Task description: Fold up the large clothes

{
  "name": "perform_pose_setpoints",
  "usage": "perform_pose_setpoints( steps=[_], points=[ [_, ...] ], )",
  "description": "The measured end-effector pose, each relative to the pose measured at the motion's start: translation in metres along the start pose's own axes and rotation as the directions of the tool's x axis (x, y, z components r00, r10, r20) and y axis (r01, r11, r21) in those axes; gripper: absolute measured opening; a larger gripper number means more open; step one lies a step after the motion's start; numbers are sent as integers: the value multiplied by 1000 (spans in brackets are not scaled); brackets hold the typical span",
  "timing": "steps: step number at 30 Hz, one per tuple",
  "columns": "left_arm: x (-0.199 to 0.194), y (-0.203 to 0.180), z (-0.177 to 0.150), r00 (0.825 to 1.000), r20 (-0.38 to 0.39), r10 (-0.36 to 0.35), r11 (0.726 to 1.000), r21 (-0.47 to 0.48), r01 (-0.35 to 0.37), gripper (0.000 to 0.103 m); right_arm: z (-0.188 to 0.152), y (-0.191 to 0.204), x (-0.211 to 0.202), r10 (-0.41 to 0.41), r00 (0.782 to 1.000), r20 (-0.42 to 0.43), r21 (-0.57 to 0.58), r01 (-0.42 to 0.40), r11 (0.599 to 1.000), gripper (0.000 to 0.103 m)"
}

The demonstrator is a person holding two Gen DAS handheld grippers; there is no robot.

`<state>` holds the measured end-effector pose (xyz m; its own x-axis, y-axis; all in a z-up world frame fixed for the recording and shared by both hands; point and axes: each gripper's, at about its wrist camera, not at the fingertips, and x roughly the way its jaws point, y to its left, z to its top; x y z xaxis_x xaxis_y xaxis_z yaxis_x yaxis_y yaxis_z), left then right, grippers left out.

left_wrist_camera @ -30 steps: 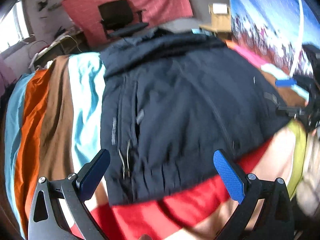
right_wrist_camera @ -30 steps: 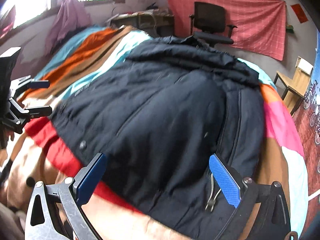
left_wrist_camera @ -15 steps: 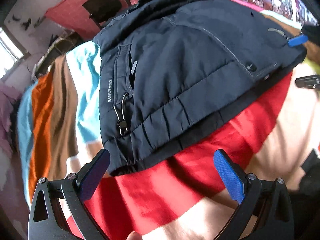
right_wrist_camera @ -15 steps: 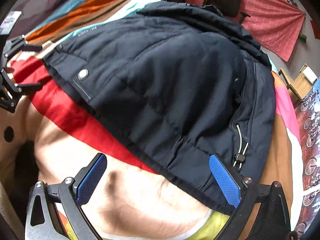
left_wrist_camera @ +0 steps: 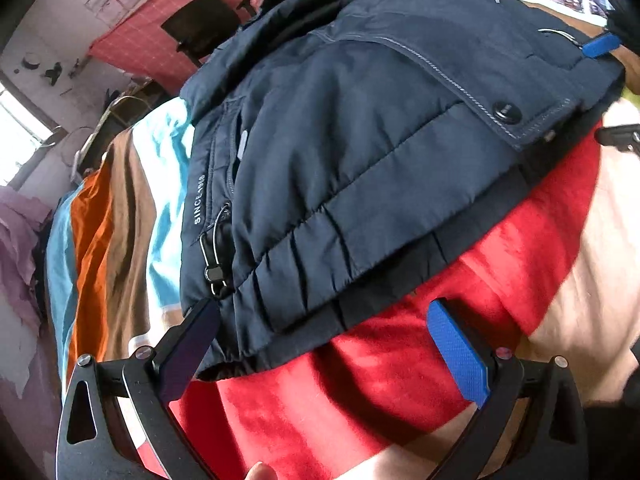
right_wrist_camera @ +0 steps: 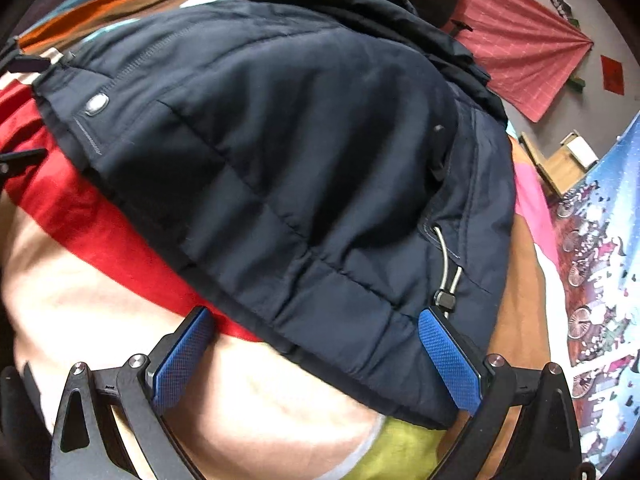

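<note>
A dark navy padded jacket (left_wrist_camera: 360,140) lies spread on a bed, its hem facing me. My left gripper (left_wrist_camera: 324,344) is open, its jaws wide apart just in front of the hem's left corner, near a drawcord toggle (left_wrist_camera: 214,272). In the right wrist view the same jacket (right_wrist_camera: 280,152) fills the middle. My right gripper (right_wrist_camera: 316,356) is open over the hem's right corner, where another cord toggle (right_wrist_camera: 445,300) hangs by the right finger. Nothing is held. The far collar end is bunched and partly hidden.
The bed has a cover (left_wrist_camera: 120,216) striped in orange, brown, teal, red and cream. A black office chair (left_wrist_camera: 204,24) stands before a red cloth on the wall (right_wrist_camera: 520,52). A wooden stool (right_wrist_camera: 560,160) stands to the right. Purple fabric (left_wrist_camera: 20,240) hangs at the left.
Both grippers have dropped lower and drawn back toward the jacket's hem. The hem and the red stripe under it now fill the foreground. Both stayed open.
</note>
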<state>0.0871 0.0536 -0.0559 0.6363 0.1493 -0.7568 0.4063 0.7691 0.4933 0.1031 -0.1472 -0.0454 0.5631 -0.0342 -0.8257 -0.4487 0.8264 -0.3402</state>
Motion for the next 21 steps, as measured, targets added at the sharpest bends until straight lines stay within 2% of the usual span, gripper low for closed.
perform_pose_setpoints(
  steps=[6,7,8,9,10,12,15,16,19,21],
  points=[
    [10,5,7,996,-22,86,996,-33,-87,101,0,11,-4,-119,991,64,-56,123,991,100],
    [12,8,8,995,-23,94,995,-41,-95,100,0,12,-6,-123,990,71,-59,128,990,91],
    [12,10,8,994,-24,102,994,-46,-103,96,0,11,-7,-120,990,77,-57,124,991,82],
    [12,12,8,994,-23,110,993,-49,-111,86,0,11,-8,-122,989,81,-55,127,990,60],
    [13,13,8,992,-28,120,991,-50,-121,82,0,10,-8,-123,989,80,-54,128,990,52],
    [15,15,8,990,-34,135,989,-51,-137,67,1,9,-9,-119,990,82,-41,122,992,47],
    [11,18,8,992,-17,125,989,-75,-126,55,5,-1,-19,-73,991,114,22,71,997,35],
    [5,20,9,992,6,122,989,-83,-121,53,5,-7,-22,-58,990,126,40,53,998,27],
    [-5,19,14,991,51,127,990,-72,-124,41,10,-19,-37,-4,984,175,95,-13,995,16],
    [-10,20,20,991,72,114,992,-62,-109,24,13,-26,-47,27,977,213,131,-56,990,13]
  ],
)
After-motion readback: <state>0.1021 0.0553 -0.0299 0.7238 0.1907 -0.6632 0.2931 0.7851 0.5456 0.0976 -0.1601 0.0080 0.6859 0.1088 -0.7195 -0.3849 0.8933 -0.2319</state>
